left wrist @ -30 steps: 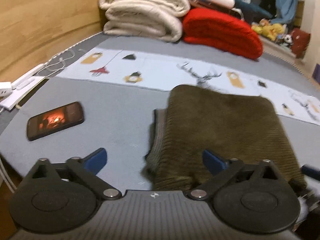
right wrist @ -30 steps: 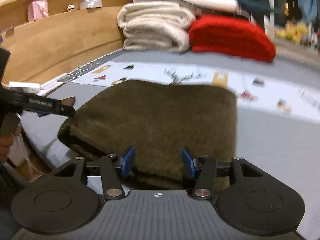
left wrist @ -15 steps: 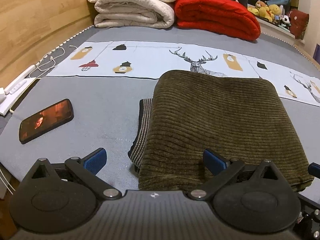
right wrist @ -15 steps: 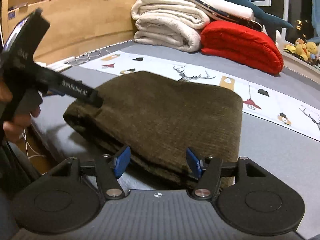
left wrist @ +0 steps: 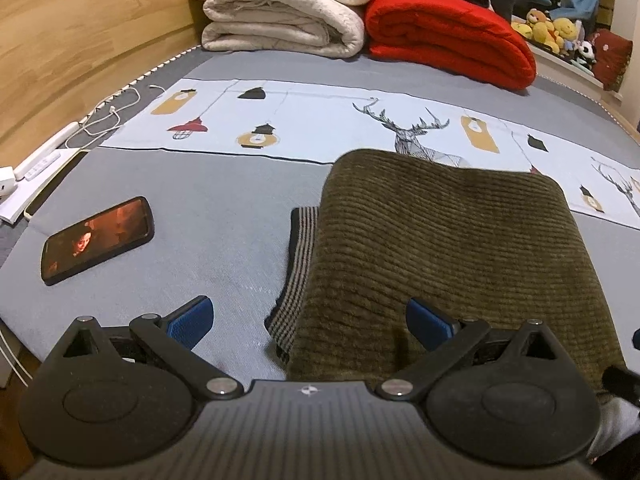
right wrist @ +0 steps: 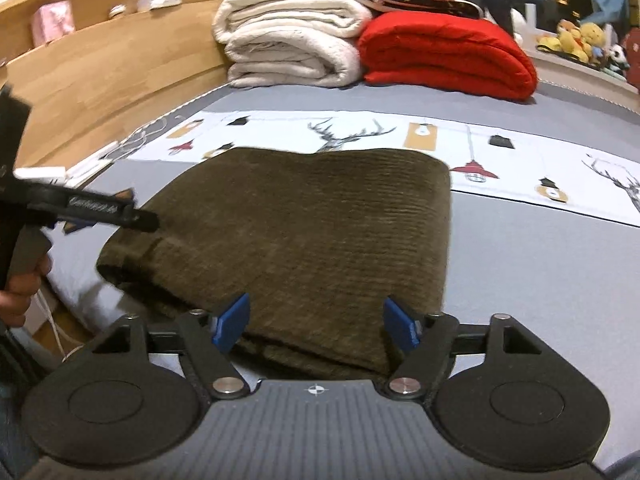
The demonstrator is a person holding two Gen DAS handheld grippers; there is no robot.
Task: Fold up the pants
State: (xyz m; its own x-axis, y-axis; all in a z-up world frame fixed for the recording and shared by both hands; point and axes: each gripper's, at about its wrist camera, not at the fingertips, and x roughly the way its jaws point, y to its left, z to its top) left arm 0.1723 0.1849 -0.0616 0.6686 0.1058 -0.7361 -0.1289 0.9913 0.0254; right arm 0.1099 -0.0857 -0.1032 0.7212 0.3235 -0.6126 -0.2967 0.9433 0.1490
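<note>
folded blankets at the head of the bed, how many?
2 clearly: a cream blanket on the left and a red blanket beside it on the right. More bedding lies stacked on top, and some may be hidden behind.

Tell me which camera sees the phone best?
The left wrist view. The phone lies whole on the grey bed there, screen glowing, left of the folded pants. The right wrist view doesn't show it.

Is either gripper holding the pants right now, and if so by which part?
Nothing is held. The left gripper and the right gripper both stand open at the near edge of the folded pants.
</note>
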